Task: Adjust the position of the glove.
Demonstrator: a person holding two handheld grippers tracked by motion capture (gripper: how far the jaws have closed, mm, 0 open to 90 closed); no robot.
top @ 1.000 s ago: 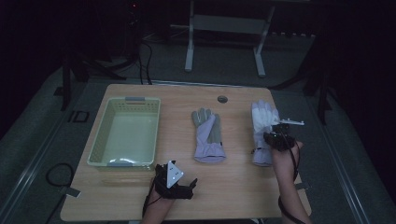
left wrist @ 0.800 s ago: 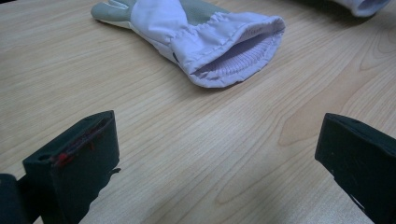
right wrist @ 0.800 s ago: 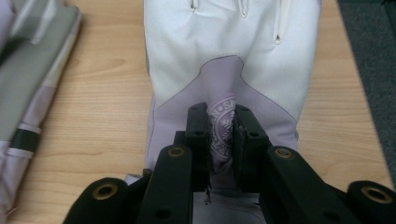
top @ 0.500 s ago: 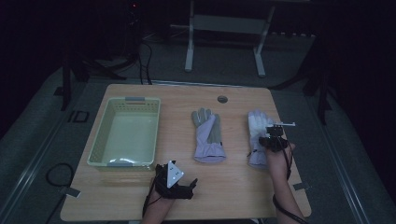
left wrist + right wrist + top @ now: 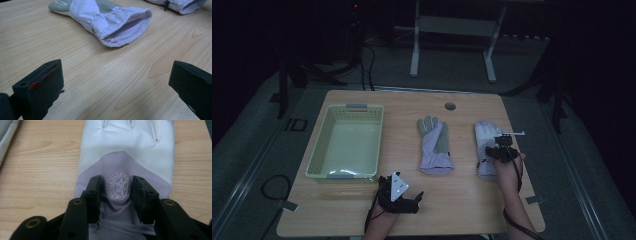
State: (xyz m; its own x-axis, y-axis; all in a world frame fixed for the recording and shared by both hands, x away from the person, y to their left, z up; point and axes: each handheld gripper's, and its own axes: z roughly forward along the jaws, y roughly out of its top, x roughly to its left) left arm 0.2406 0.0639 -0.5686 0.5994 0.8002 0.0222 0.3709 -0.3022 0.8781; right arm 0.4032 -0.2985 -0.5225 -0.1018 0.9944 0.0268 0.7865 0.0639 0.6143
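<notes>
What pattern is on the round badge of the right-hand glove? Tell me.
A white snowflake ringed by lettering on the badge, clearest in the right gripper view.

The right gripper (image 5: 501,150) has come down from above the right-hand glove (image 5: 485,134) to sit low over its cuff end, drawing slightly back toward the person's side of the table. Its jaws have just been opening: in the right gripper view they stand apart with the glove's round snowflake badge (image 5: 118,186) showing between them, the lilac fabric lying flat beneath and ahead of the jaws. The glove itself, a second ago partly lifted and rumpled under the gripper, now lies spread flat on the table (image 5: 462,200).
</notes>
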